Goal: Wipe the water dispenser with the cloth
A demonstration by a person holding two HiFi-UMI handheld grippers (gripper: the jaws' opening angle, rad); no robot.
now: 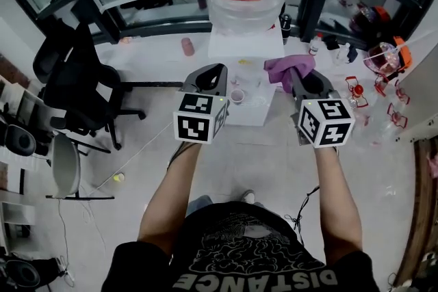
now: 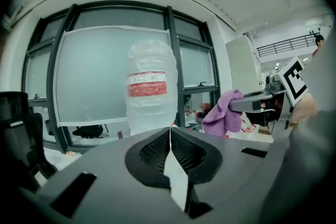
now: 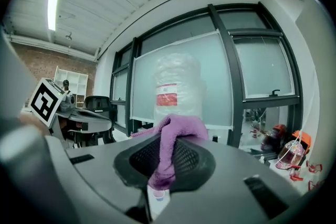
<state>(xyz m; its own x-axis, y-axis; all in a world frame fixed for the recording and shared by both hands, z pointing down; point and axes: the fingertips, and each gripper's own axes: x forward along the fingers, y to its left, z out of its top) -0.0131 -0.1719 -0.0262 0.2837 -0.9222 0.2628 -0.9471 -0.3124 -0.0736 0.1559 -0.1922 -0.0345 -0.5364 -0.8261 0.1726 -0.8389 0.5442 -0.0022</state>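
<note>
Right gripper [image 1: 304,83]: we clamp the cloth [image 1: 287,69], bunch leading toward the water dispenser [image 1: 239,48] at 12 o'clock.
Left gripper [image 1: 211,75]: closed, empty, idling at 9 o'clock.

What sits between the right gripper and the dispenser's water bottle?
The right gripper is shut on the purple cloth, which bunches up before the bottle; the right gripper view shows this.

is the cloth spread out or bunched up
Bunched up: the cloth hangs as a crumpled wad pinched in the right gripper, whose jaws are shut on it; it is not laid flat on anything.
</note>
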